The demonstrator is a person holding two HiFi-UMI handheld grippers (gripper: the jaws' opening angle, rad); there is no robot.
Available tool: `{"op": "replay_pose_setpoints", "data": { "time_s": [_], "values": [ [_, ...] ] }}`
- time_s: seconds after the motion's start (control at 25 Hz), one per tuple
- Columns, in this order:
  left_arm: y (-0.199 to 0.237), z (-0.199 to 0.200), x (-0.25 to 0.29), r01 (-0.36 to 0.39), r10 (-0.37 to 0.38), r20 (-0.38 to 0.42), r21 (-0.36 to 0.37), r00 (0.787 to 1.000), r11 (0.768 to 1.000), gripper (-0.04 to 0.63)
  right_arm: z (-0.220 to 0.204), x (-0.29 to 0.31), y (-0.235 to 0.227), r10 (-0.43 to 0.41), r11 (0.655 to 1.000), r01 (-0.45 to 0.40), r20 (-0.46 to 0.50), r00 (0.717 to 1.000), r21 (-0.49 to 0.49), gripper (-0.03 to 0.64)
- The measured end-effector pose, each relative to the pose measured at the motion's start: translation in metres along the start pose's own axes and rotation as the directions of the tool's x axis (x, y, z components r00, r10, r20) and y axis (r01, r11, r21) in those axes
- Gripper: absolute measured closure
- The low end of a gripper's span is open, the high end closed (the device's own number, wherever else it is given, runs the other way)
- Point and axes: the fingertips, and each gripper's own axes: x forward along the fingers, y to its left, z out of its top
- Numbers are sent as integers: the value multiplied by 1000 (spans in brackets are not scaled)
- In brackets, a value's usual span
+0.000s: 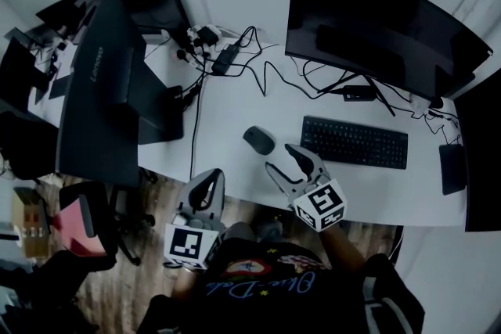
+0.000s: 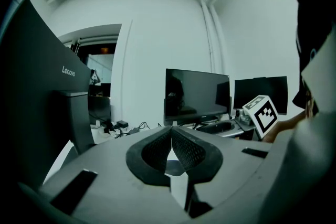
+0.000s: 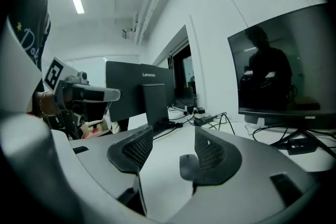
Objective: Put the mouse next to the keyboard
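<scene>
A dark mouse [image 1: 258, 140] lies on the white desk [image 1: 227, 129], a short way left of the black keyboard [image 1: 355, 142]. My right gripper [image 1: 279, 157] hovers just in front of the mouse, open, with its fingertips close to it but not around it. In the right gripper view the mouse [image 3: 188, 164] sits on the desk ahead, beside the right-hand pad [image 3: 211, 152], and the pads do not press on it. My left gripper [image 1: 210, 179] hangs off the desk's front edge, shut, its pads [image 2: 186, 150] meeting with nothing between them.
A wide curved monitor [image 1: 376, 19] stands behind the keyboard. A Lenovo monitor [image 1: 102, 90] shows its back at the left. Cables and chargers [image 1: 227, 55] lie at the rear of the desk. A dark flat device [image 1: 452, 168] lies at the right edge.
</scene>
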Motion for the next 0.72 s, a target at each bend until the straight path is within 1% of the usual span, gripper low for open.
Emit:
{"op": "replay_pose_setpoints", "data": {
  "time_s": [0.2, 0.44, 0.72],
  "values": [
    [8, 3, 2, -14, 14, 17, -21, 1000, 1000, 592, -19, 20, -1, 19, 1000, -19, -55, 998, 4, 393],
    [27, 11, 12, -19, 19, 25, -13, 999, 1000, 592, -36, 48, -7, 24, 1000, -24, -123, 992, -3, 383],
    [49, 17, 20, -34, 34, 34, -27, 999, 999, 592, -65, 78, -17, 23, 1000, -21, -217, 976, 7, 374]
  ]
}}
